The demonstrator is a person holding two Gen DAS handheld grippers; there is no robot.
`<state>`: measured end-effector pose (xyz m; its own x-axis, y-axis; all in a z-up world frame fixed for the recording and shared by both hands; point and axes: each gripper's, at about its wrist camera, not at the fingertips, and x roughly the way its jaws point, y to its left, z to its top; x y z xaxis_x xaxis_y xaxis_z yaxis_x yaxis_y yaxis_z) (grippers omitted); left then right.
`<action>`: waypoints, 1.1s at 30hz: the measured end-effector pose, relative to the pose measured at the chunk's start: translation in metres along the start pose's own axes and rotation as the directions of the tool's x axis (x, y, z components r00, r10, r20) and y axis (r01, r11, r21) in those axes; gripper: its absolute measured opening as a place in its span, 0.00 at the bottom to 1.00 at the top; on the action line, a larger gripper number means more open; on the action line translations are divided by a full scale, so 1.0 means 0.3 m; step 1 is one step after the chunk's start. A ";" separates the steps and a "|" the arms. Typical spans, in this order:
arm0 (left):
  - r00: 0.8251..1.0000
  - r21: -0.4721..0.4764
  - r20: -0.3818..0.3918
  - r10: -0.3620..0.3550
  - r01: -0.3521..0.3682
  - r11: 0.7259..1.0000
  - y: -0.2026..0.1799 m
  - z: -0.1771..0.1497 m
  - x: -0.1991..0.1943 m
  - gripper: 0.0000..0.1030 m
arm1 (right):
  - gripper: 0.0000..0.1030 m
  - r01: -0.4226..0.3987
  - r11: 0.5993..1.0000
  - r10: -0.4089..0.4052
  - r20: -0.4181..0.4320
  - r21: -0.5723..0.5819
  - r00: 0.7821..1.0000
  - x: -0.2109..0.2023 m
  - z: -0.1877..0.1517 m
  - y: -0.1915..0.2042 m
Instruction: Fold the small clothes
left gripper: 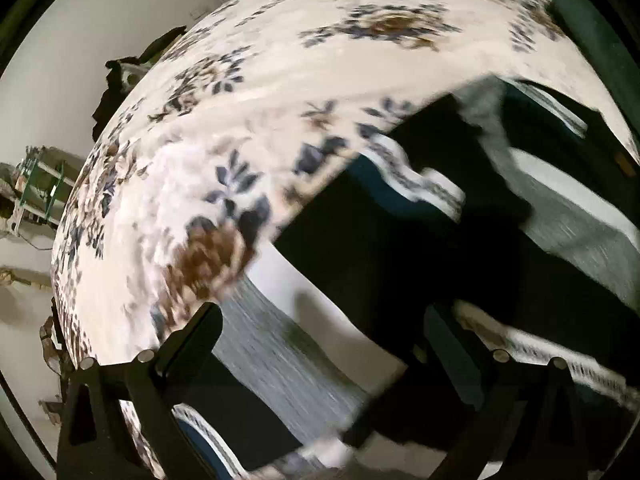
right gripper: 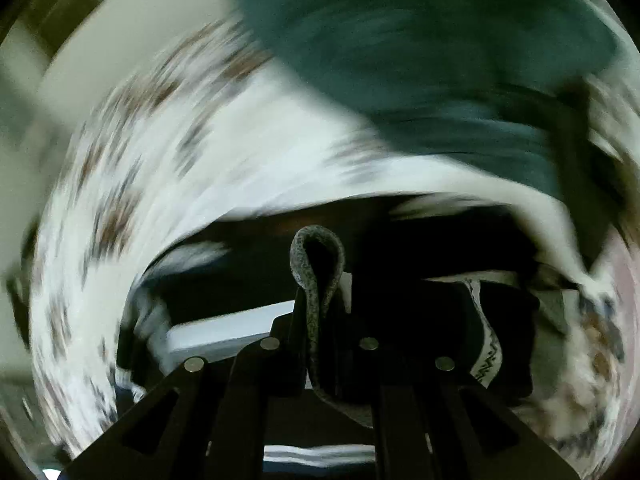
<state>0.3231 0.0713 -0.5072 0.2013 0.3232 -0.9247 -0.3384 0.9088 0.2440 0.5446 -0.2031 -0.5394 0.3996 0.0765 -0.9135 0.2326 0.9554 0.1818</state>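
— What have the jaws got?

— The right gripper (right gripper: 320, 292) has its jaws closed on a grey loop of fabric (right gripper: 316, 264), part of the dark garment (left gripper: 384, 240). The left gripper (left gripper: 320, 344) has its jaws spread wide, empty, over that same garment.

— And where's the garment?

— Spread across the flowered bedcover (left gripper: 320, 80), black with grey panels and white patterned trim. A green cloth (right gripper: 420, 60) lies beyond, blurred.

— Far along?

— Early, I'd say; no neat fold shows yet. It all remains to be done.

— Any baskets, boxes?

— None that I can see.
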 end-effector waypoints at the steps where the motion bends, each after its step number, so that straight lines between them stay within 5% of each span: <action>1: 1.000 -0.005 -0.002 0.000 0.000 1.000 0.023 0.015 0.017 1.00 | 0.09 -0.002 0.997 0.000 -0.025 -0.078 1.000 0.061 -0.009 0.146; 7: 0.999 -0.030 -0.041 -0.014 0.013 0.999 0.138 0.070 0.116 1.00 | 0.09 0.022 0.949 -0.047 -0.073 -0.315 0.996 0.269 -0.124 0.686; 10: 0.998 -0.040 -0.052 -0.027 0.025 0.999 0.182 0.084 0.148 1.00 | 0.09 0.046 0.931 -0.086 -0.096 -0.361 0.992 0.325 -0.170 0.788; 13: 0.997 -0.048 -0.064 -0.042 0.039 0.998 0.219 0.097 0.166 1.00 | 0.11 -0.042 0.940 -0.042 -0.238 -0.339 0.970 0.385 -0.191 0.795; 15: 0.997 -0.048 -0.062 -0.053 0.050 0.998 0.238 0.109 0.162 1.00 | 0.35 -0.202 0.949 0.114 -0.331 -0.243 0.937 0.382 -0.196 0.745; 16: 0.997 -0.046 -0.057 -0.060 0.057 0.997 0.245 0.116 0.154 1.00 | 0.55 -0.289 0.944 0.216 -0.363 -0.160 0.906 0.357 -0.203 0.690; 17: 0.996 -0.042 -0.050 -0.067 0.065 0.997 0.247 0.124 0.144 1.00 | 0.63 -0.343 0.936 0.295 -0.352 -0.082 0.888 0.316 -0.209 0.623; 19: 0.995 -0.020 -0.035 -0.096 0.096 0.995 0.236 0.149 0.117 1.00 | 0.64 -0.366 0.931 0.352 -0.277 0.001 0.894 0.220 -0.219 0.475; 26: 0.979 0.140 0.022 -0.205 0.200 0.970 0.017 0.263 0.029 1.00 | 0.65 -0.111 0.955 0.146 -0.114 0.274 0.983 0.010 -0.204 -0.168; 29: 0.982 0.207 0.033 -0.189 0.178 0.962 -0.114 0.317 0.044 1.00 | 0.65 -0.004 0.942 0.050 -0.129 0.336 0.990 0.019 -0.170 -0.394; 33: 0.995 0.288 0.038 -0.089 0.074 0.955 -0.264 0.361 0.126 1.00 | 0.65 0.046 0.962 0.016 -0.222 0.270 0.975 0.122 -0.111 -0.489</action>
<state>0.4572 0.0401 -0.5299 0.2651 0.2511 -0.9310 -0.0434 0.9676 0.2486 0.4955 -0.3310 -0.6117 0.1960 0.1532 -0.9686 0.4818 0.8452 0.2312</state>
